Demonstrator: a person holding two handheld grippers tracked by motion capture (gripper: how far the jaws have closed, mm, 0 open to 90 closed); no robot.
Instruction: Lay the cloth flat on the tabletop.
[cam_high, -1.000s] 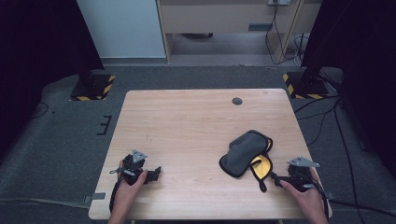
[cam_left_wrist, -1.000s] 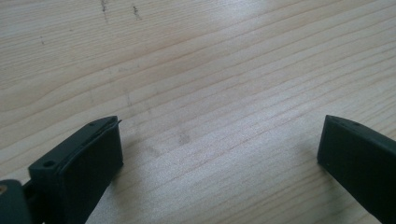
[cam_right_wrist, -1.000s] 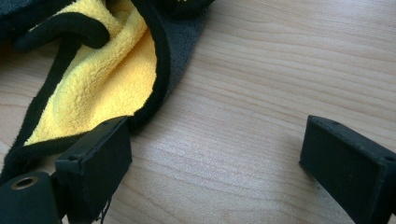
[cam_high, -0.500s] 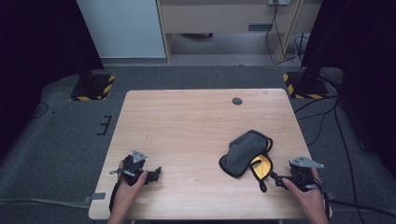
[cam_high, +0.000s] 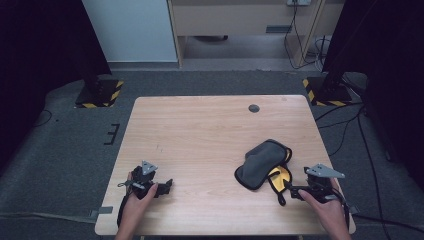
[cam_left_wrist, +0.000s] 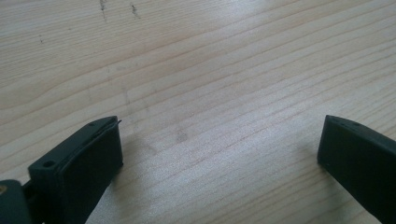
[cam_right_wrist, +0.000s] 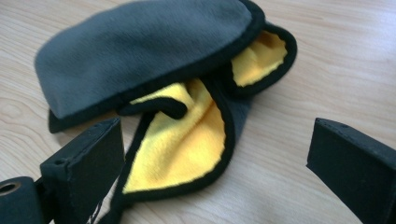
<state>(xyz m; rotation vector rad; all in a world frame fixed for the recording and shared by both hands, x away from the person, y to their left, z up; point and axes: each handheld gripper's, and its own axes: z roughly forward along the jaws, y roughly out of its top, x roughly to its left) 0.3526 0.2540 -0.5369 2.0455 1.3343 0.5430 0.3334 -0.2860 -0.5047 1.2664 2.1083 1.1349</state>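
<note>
A grey cloth with yellow lining and black trim (cam_high: 263, 163) lies crumpled on the right part of the wooden table (cam_high: 200, 130). In the right gripper view the cloth (cam_right_wrist: 154, 56) has a yellow flap (cam_right_wrist: 182, 149) folded out between the wide-apart jaws. My right gripper (cam_high: 289, 191) is open, resting at the cloth's near right edge, touching nothing. My left gripper (cam_high: 167, 185) rests open on bare wood near the front left corner. In the left gripper view my gripper (cam_left_wrist: 219, 154) has only wood grain between its jaws.
A small dark round disc (cam_high: 254, 108) sits near the table's far edge. Black stands with yellow-striped bases (cam_high: 99, 92) flank the table on the floor, and cables (cam_high: 345, 120) run at the right. The person's hands (cam_high: 135, 210) enter from the front edge.
</note>
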